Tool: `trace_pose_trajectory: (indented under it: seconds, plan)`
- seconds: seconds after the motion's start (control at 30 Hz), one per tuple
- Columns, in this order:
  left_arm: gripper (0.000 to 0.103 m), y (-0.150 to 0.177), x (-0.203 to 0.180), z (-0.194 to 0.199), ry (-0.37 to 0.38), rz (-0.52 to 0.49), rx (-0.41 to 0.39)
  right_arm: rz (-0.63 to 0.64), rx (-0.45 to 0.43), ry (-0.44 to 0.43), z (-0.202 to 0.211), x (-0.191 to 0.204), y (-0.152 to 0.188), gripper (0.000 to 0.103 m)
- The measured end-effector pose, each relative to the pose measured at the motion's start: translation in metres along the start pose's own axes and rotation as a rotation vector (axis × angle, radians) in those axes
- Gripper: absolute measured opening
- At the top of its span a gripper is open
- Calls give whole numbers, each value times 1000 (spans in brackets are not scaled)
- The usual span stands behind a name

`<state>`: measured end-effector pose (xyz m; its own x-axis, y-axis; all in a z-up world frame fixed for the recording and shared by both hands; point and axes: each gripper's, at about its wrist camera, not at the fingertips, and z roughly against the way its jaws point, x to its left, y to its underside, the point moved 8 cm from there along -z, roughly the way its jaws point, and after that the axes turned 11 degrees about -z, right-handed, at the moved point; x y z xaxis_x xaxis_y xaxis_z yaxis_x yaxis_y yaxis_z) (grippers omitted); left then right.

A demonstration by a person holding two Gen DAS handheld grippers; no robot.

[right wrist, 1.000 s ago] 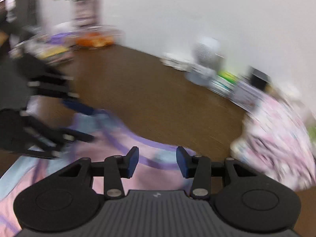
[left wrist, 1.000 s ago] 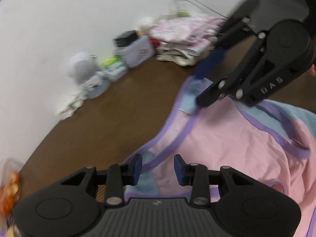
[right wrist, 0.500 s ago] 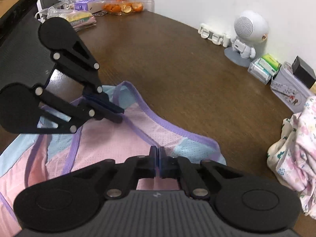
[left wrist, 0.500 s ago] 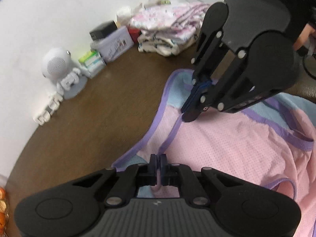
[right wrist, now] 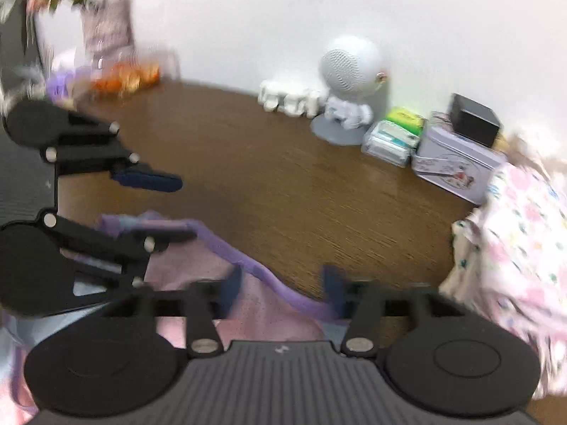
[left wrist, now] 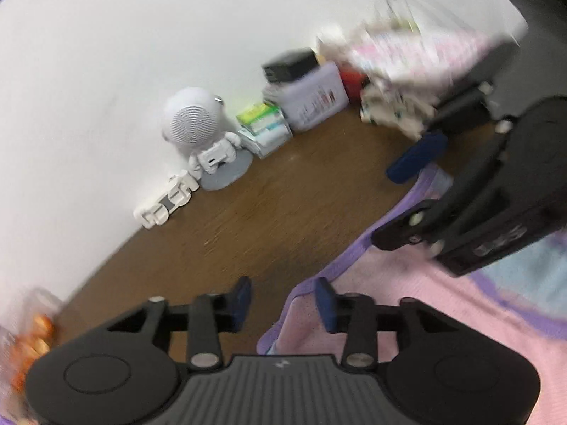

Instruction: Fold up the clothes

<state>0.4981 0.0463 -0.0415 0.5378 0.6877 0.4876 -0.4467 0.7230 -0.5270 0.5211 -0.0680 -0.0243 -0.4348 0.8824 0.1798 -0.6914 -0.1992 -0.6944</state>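
Now pink garment [left wrist: 407, 304] lies under both open tools [left wrist: 283, 299] [right wrist: 281, 288].

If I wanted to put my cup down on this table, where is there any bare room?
The widest bare wood lies between the pink garment and the row of things along the wall. That wall edge is crowded: white robot speaker, tissue packs, tin box. The floral clothes pile fills the right end, and both hand-held grippers hover over the garment.

The garment [left wrist: 407, 304] is pink mesh cloth with purple trim; the surface [left wrist: 248, 219] is brown grained wood, faintly glossy.
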Motion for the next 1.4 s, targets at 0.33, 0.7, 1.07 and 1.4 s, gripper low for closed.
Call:
trace_pose_trajectory:
  seconds: [0.33,0.7,1.07,1.4]
  plan:
    - [47,35,27,7,91,246,22,28,-18,57,45,-18,27,54]
    - [3,41,32,-12,42,363,-31,-200,1,32,0,-37,12,2]
    - [49,22,40,13,-27,408,-103,-251,-47,-44,25,-46,25,42]
    - [32,-66,-54,-6,175,206,-75,-48,69,-143,68,-6,77,32]
